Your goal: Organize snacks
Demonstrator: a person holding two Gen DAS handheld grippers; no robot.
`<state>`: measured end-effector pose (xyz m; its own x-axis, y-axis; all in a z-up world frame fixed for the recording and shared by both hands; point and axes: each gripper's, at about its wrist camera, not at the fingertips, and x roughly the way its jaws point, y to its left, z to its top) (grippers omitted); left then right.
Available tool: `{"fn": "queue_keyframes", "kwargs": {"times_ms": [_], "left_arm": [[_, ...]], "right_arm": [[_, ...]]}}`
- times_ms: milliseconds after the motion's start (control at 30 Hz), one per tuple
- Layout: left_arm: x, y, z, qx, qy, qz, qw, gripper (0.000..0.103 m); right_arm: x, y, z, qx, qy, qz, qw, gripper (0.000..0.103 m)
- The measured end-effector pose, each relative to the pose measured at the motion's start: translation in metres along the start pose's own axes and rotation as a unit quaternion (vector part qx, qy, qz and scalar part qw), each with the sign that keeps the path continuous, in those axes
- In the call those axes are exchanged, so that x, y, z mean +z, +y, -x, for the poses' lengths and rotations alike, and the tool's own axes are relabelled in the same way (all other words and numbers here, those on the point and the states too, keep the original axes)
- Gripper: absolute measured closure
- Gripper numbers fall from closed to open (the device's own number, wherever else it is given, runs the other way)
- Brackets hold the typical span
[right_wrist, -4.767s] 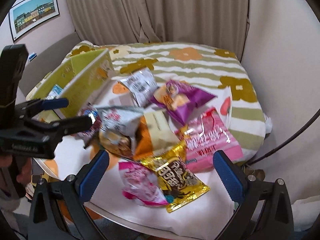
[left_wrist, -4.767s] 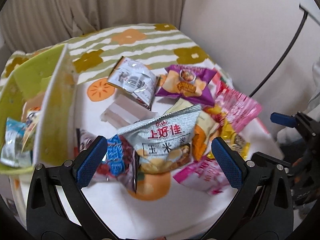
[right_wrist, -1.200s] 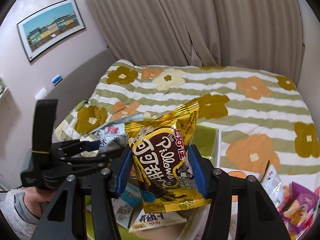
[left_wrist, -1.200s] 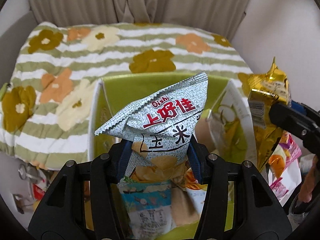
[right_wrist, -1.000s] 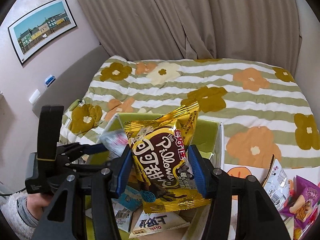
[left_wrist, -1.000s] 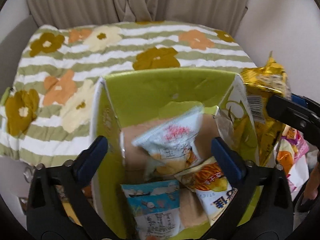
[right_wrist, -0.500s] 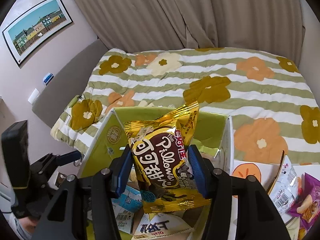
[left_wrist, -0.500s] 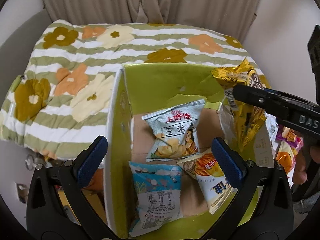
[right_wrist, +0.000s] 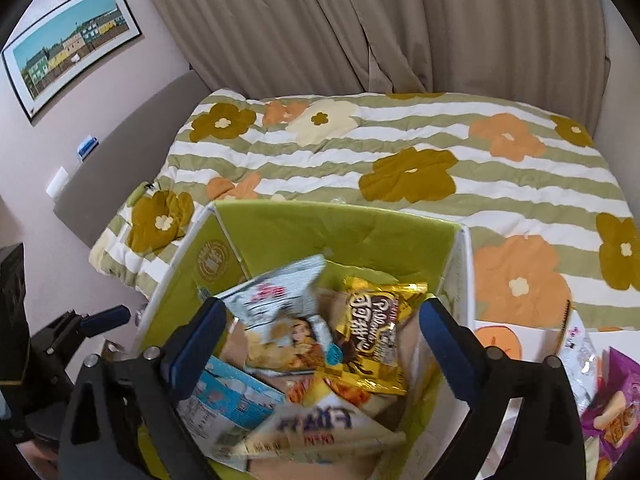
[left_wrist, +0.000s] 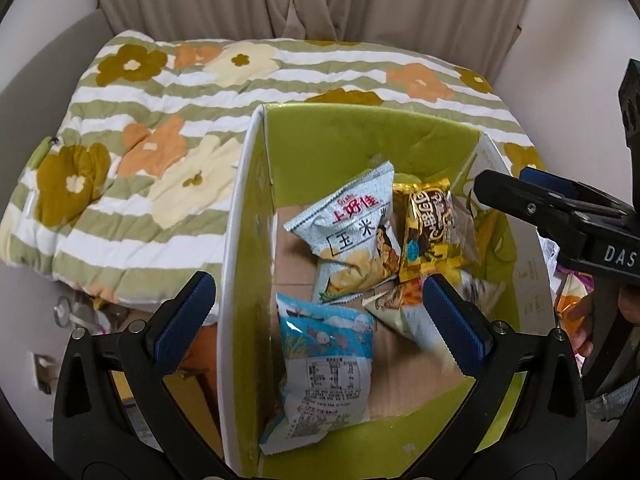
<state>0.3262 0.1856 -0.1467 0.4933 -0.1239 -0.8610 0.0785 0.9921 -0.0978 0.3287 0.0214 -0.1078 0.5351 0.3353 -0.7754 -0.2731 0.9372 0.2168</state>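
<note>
With the gold packet (right_wrist: pixel 374 334) just let go into the green box (right_wrist: pixel 340 236) beside four others, both the right tongs (right_wrist: pixel 322 346) and left tongs (left_wrist: pixel 320 320) gape wide and empty, while more snacks (right_wrist: pixel 612 412) wait right of the box.

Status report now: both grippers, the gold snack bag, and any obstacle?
Left gripper open, empty. Right gripper open, its jaws just opened; gold snack bag lies in the green box beside the Oishi corn bag. No obstacle seen.
</note>
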Motion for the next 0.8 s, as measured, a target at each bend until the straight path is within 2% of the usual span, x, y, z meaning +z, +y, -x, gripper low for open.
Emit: {"fn": "queue_keyframes", "kwargs": {"times_ms": [133, 533, 800], "left_arm": [[-0.002, 0.000, 0.006, -0.002, -0.004, 0.000, 1.0000, 0.000], [-0.001, -0.003, 0.036, -0.014, -0.032, -0.020, 0.9992, 0.000], [-0.005, -0.018, 0.058, -0.024, -0.049, -0.043, 0.9976, 0.000]], "right_arm": [[-0.004, 0.001, 0.005, 0.001, 0.001, -0.003, 1.000, 0.007], [-0.009, 0.019, 0.041, -0.019, -0.031, -0.001, 0.999, 0.007], [-0.019, 0.025, 0.068, -0.035, -0.049, -0.008, 0.998, 0.007]]}}
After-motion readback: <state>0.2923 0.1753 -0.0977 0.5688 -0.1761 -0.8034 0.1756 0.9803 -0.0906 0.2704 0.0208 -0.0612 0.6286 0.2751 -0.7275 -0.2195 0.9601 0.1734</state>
